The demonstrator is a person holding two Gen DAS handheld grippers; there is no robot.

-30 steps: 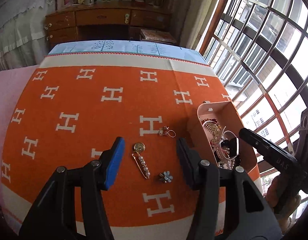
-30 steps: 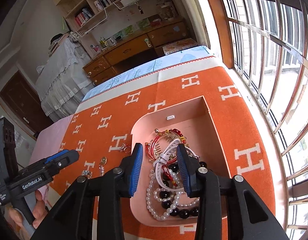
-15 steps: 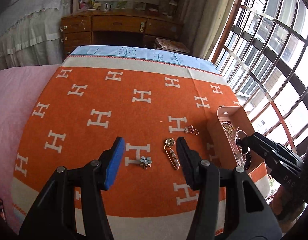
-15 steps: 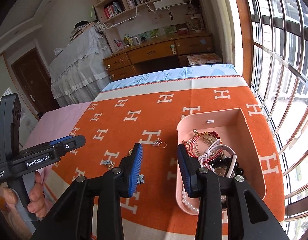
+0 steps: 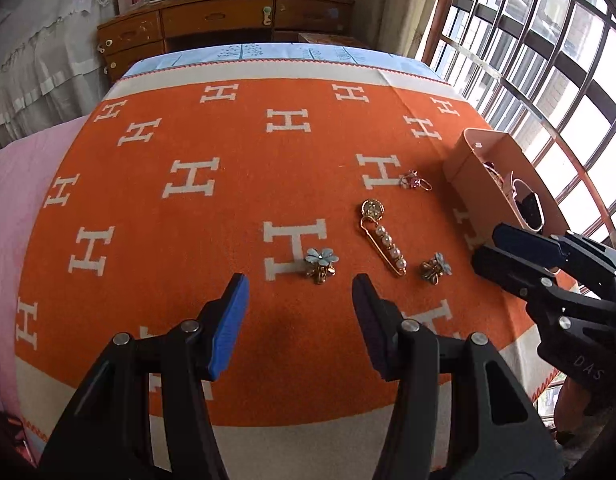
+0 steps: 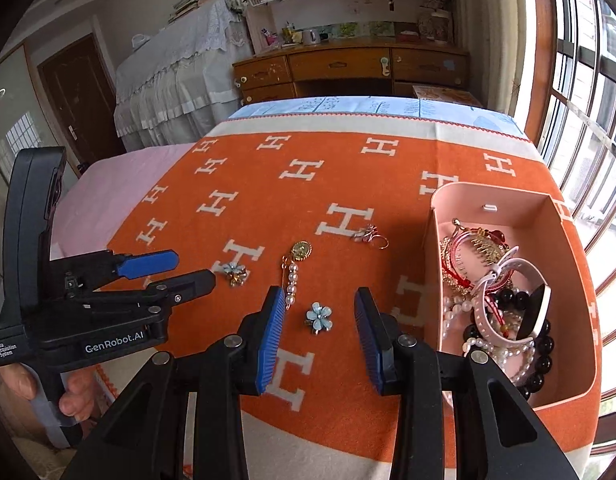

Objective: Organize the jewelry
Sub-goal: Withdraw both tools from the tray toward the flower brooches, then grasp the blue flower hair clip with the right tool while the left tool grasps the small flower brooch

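Loose jewelry lies on the orange H-pattern blanket (image 5: 187,240): two blue flower earrings (image 5: 320,263) (image 5: 435,267), a gold pearl safety-pin brooch (image 5: 384,240) and a pink-stone ring (image 5: 415,181). A pink box (image 6: 568,264) at the right holds beads, pearls, a watch and a comb. My left gripper (image 5: 299,312) is open, just short of the left flower earring. My right gripper (image 6: 320,320) is open around the other flower earring (image 6: 319,317), above the blanket. The brooch (image 6: 293,268) and ring (image 6: 372,236) lie beyond it.
The blanket's near edge is cream. A pink sheet (image 6: 119,184) lies to the left. A wooden dresser (image 6: 348,68) stands beyond the bed and barred windows (image 5: 548,60) run along the right. Each gripper shows in the other's view (image 5: 548,264) (image 6: 107,288).
My right gripper left the pink box and moved left over the blanket to the right flower earring. My left gripper shifted left and faces the other flower earring.
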